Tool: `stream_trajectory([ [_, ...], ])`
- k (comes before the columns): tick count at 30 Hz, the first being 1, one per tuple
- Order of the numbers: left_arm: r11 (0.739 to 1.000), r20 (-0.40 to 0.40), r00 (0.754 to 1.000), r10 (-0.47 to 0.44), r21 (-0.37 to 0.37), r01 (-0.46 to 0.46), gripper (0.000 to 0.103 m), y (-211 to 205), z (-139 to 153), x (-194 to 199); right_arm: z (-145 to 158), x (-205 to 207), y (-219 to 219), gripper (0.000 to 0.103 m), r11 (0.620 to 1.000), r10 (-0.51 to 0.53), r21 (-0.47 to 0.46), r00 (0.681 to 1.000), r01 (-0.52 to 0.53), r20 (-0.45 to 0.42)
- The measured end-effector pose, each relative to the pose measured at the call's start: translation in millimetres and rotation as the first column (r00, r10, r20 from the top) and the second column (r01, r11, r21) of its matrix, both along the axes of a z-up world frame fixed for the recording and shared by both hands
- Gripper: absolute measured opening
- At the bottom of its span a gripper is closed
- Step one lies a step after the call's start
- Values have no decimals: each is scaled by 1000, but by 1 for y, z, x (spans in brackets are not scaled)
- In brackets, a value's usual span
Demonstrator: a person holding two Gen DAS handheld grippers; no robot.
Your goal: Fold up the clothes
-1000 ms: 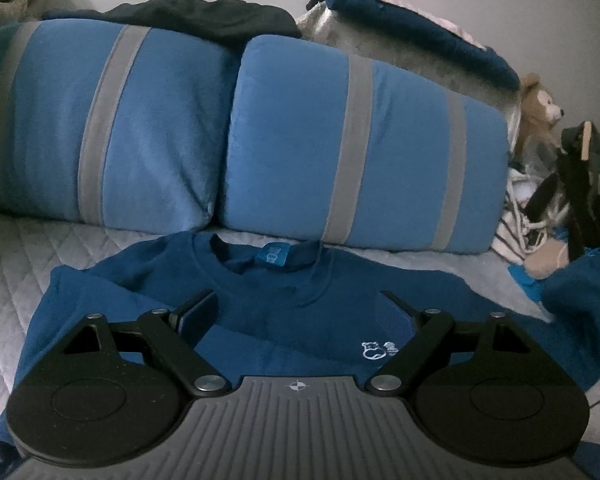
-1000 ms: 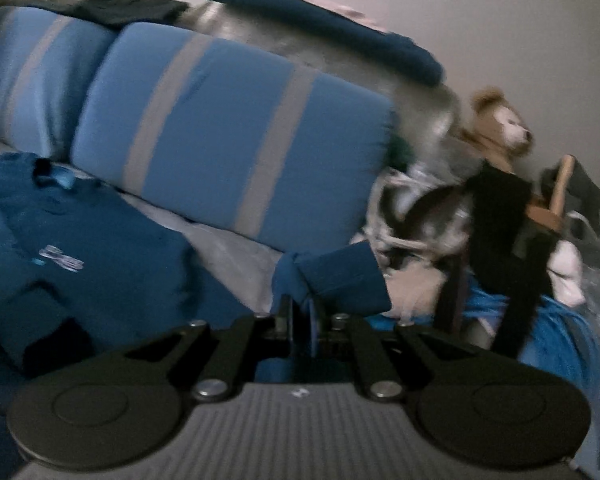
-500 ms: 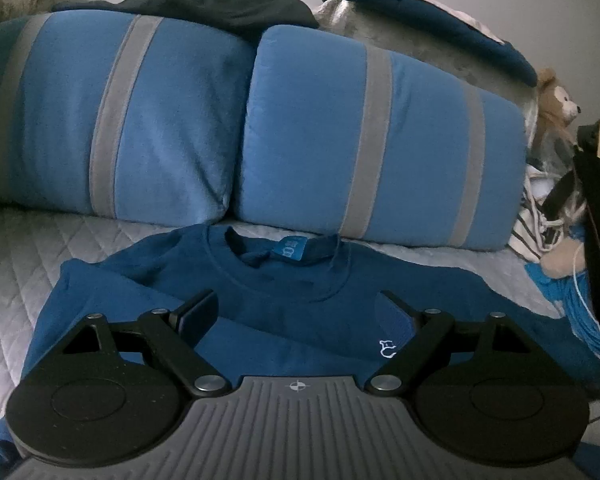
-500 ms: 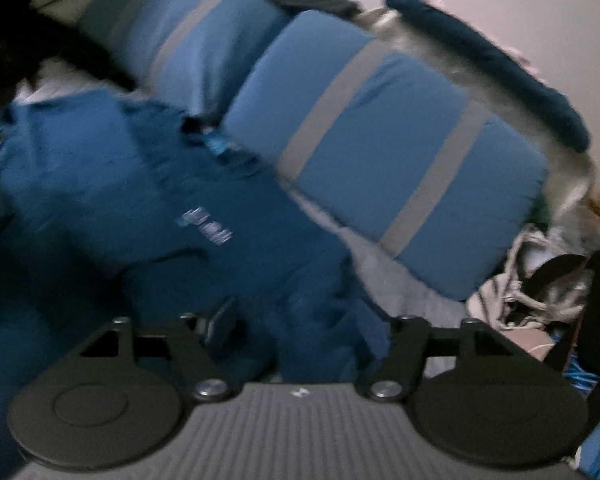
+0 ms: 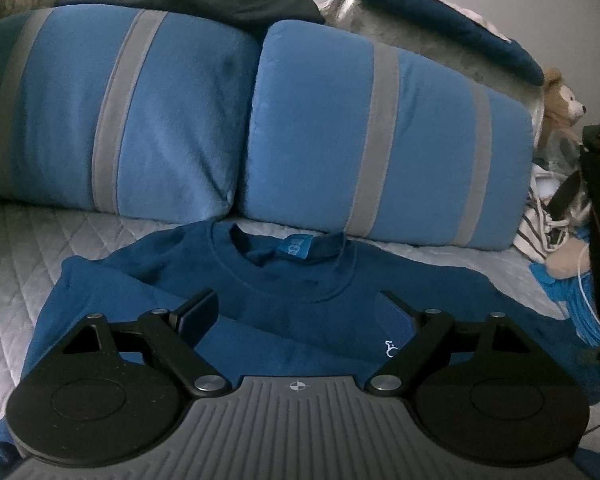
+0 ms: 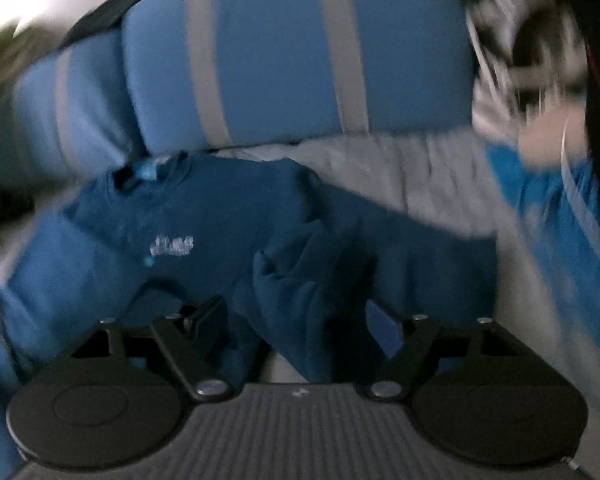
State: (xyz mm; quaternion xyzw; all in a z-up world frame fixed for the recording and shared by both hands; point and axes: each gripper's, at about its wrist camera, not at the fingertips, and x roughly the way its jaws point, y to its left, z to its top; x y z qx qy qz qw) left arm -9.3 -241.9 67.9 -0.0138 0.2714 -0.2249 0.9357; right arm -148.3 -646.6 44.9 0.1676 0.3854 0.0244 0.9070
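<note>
Released since a second ago: the sleeve (image 6: 300, 280), which our right gripper (image 6: 296, 320) then pinched above the bed, now lies crumpled between its fingers, untouched, as the jaws are opening. We note our left gripper (image 5: 296, 316), jaws wide apart, holding nothing, over the sweater (image 5: 292, 300). Sweater: dark blue, front up, flat on the grey quilt (image 5: 16, 256), collar toward two blue pillows (image 5: 172, 120). Clutter (image 5: 572, 216) sits at right. Right view is blurred.
</note>
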Motion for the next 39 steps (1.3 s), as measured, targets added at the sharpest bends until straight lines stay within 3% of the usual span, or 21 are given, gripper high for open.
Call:
stream_trajectory([
  [3, 1000, -1, 1000, 2, -8, -2, 86, 1, 1, 1, -13, 10, -14, 84, 990, -17, 142, 999, 21, -30],
  [5, 1000, -1, 1000, 3, -14, -3, 86, 2, 2, 1, -11, 9, -9, 85, 991, -9, 130, 1000, 8, 8],
  [7, 1000, -5, 1000, 8, -15, -8, 86, 3, 1, 2, -3, 4, 10, 85, 998, 61, 19, 996, -62, 64],
  [9, 1000, -9, 1000, 11, -18, -12, 86, 3, 1, 2, 6, -2, 35, 85, 981, 163, -123, 981, -150, 106],
  [13, 1000, -13, 1000, 15, -21, -15, 86, 5, 1, 3, 15, -18, 81, 84, 891, 345, -352, 931, -287, 115],
  [17, 1000, -16, 1000, 13, -19, -14, 86, 5, 1, 2, 10, -28, 108, 83, 790, 413, -524, 908, -318, 73],
  [19, 1000, -17, 1000, 9, -15, -10, 86, 5, 0, 1, 7, -30, 113, 82, 762, 416, -567, 907, -311, 61],
  [28, 1000, -13, 1000, -2, -3, 2, 86, 3, -1, -3, -1, -22, 114, 71, 721, 338, -655, 940, -229, 43],
  [34, 1000, -20, 1000, -1, -1, 1, 86, 2, -2, -2, -9, -27, 128, 70, 582, 329, -791, 944, -188, 17],
  [36, 1000, -21, 1000, 1, -2, -1, 86, 2, -2, -2, -9, -31, 132, 68, 553, 334, -812, 943, -187, 10],
  [39, 1000, -23, 1000, 1, 2, -1, 86, 1, -3, -2, -6, -36, 135, 63, 571, 356, -792, 934, -217, 1],
])
